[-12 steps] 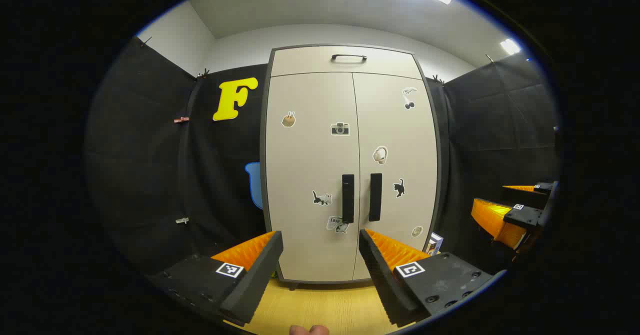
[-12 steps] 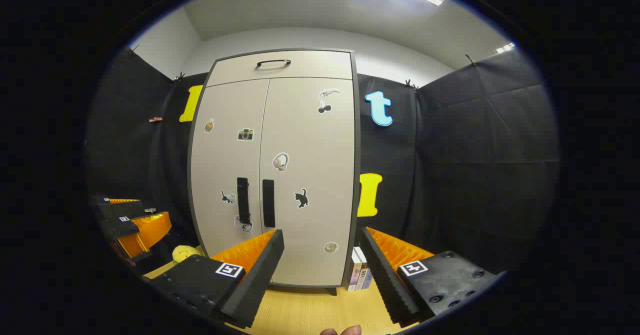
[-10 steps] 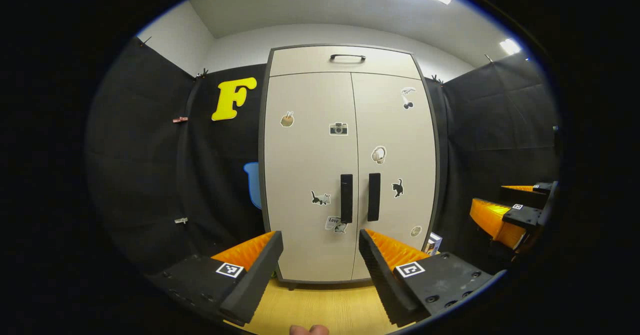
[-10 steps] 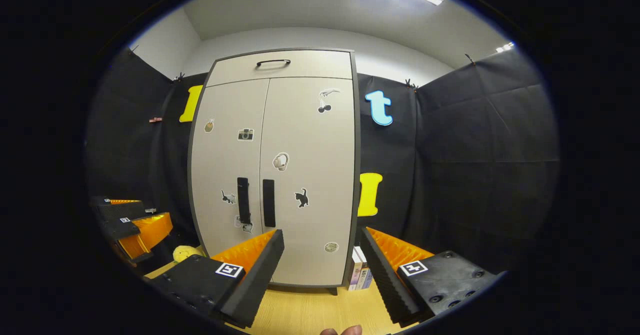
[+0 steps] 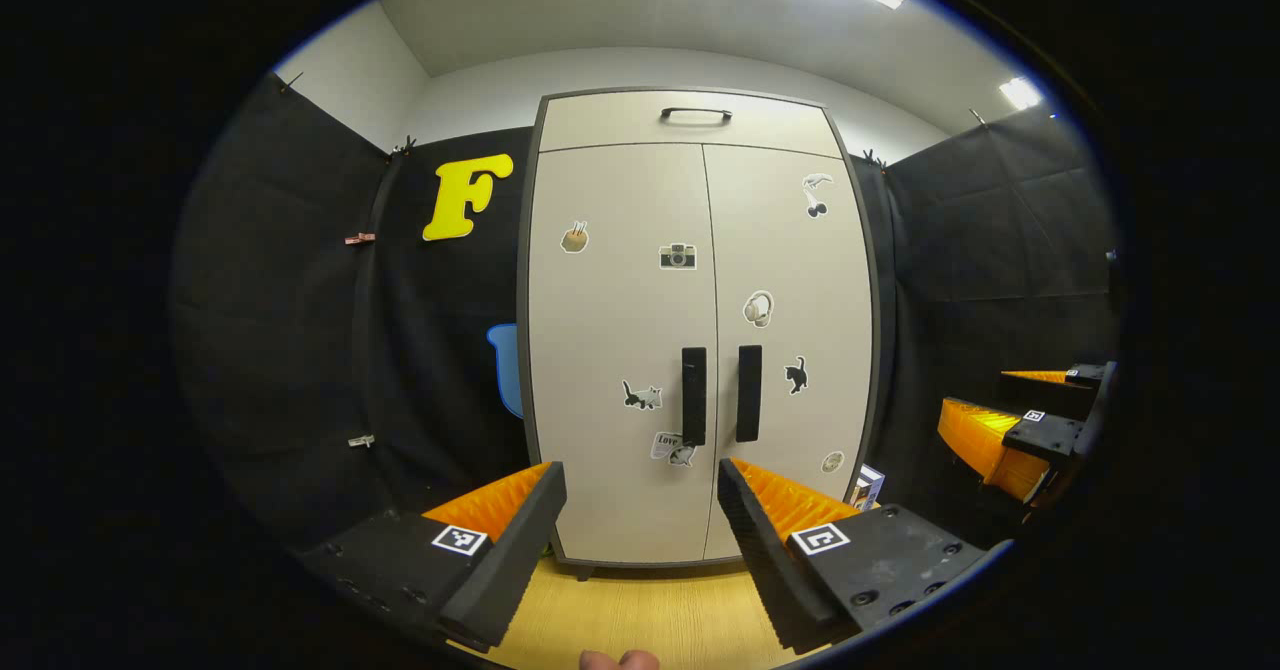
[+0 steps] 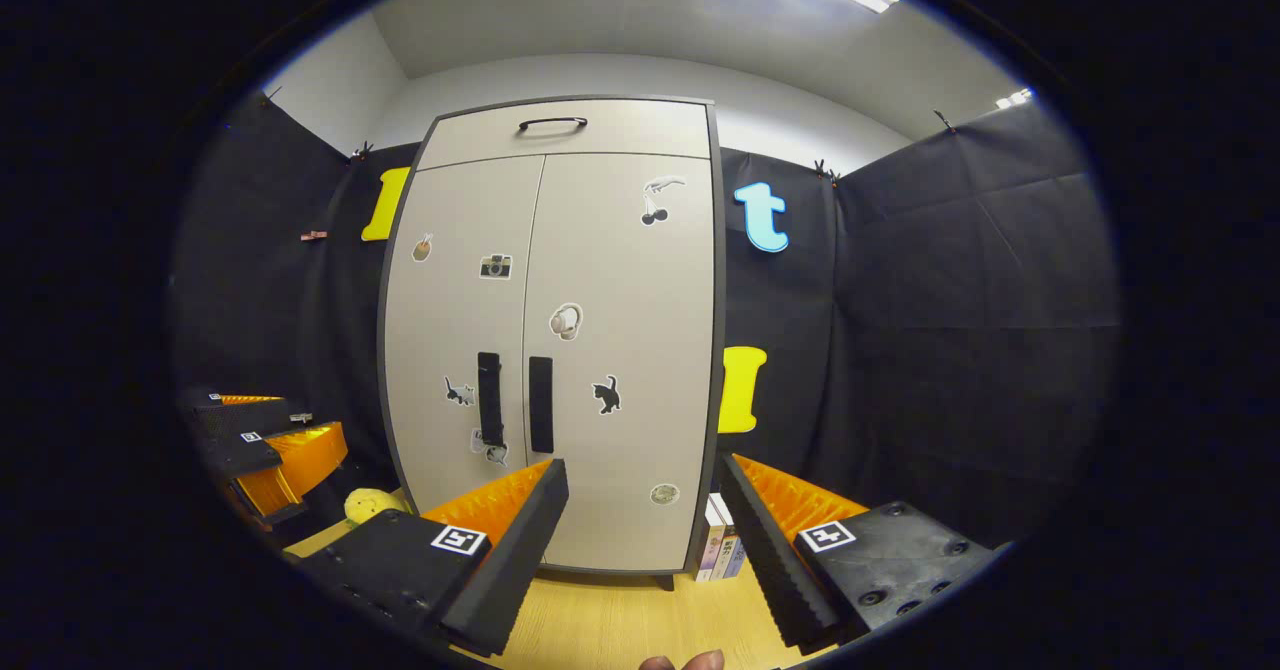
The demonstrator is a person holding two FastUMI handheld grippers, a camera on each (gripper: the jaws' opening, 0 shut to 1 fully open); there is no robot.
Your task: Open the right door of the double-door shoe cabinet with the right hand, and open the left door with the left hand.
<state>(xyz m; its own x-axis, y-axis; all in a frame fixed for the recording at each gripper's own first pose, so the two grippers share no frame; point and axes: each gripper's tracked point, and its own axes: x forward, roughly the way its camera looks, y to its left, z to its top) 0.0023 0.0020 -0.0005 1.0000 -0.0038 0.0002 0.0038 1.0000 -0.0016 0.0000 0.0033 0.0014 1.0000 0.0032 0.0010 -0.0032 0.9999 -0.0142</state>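
Observation:
A pale double-door shoe cabinet (image 5: 620,280) (image 6: 620,300) stands ahead with both doors closed and stickers on them. Two dark vertical handles sit side by side at the middle seam: the left door handle (image 5: 693,395) (image 6: 489,398) and the right door handle (image 5: 749,392) (image 6: 540,404). My left gripper (image 5: 642,495) is open, well short of the cabinet, roughly facing the handles. My right gripper (image 6: 645,490) is open too, aimed at the right door's lower right part. In the left gripper view the right gripper (image 5: 1010,430) appears at the far right; in the right gripper view the left gripper (image 6: 265,445) appears at the far left.
A drawer with a dark handle (image 5: 695,113) tops the cabinet. Some books (image 6: 722,548) stand on the wooden floor (image 6: 620,620) at the cabinet's right foot, and a yellow soft object (image 6: 368,503) lies at its left foot. Black cloth walls close in both sides.
Both views have shifted only slightly; the cabinet sits a touch further right in the right gripper view. Doors remain closed and both grippers stay open.

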